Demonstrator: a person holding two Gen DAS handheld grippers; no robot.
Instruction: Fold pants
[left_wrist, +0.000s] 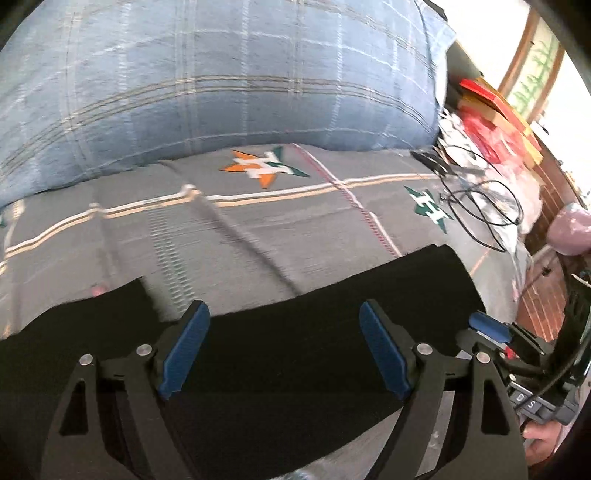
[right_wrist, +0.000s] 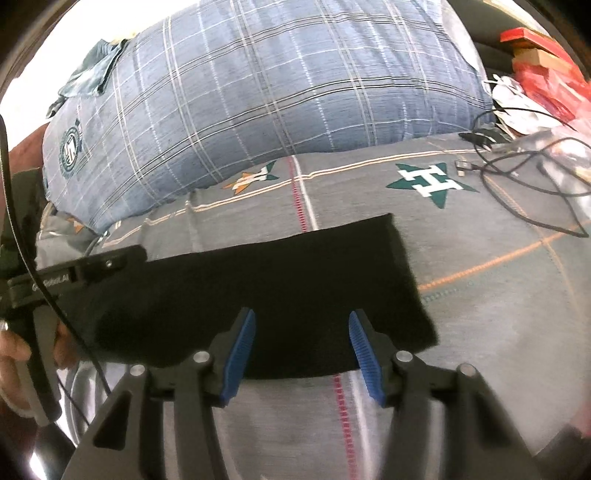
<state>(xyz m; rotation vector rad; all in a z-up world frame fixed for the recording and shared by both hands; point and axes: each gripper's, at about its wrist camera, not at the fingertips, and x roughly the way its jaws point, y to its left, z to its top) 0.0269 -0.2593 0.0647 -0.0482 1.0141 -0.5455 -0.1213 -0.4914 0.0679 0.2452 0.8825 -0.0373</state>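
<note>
Black pants (right_wrist: 258, 295) lie folded into a flat band on the grey bedsheet (right_wrist: 498, 332), running left to right across the near part of the bed; the right end is a clean, squared edge, with bare sheet beyond it up to the tangle of black cable (right_wrist: 524, 192); the far long edge runs roughly parallel to the sheet's cream stripe, and a strip of bare sheet separates it from the blue plaid pillow (right_wrist: 277, 92); the near long edge is visible in the right wrist view, with open sheet in front of it. Left gripper (left_wrist: 284, 350) hovers over the band with jaws spread wide, nothing between the blue pads (left_wrist: 184, 350); cloth fills the view beneath it. Right gripper (right_wrist: 301, 354) sits above the near edge close to the right end, jaws parted, pads clear of the cloth and holding nothing. A hand (right_wrist: 18, 362) on the left gripper's handle shows at the left margin of the right wrist view. Red boxes (left_wrist: 491, 107) and a crumpled clear bag crowd the right side of the bed beside the cable; room there is tight; the sheet's green star motif (right_wrist: 432, 181) lies uncovered between pants and cable.
</note>
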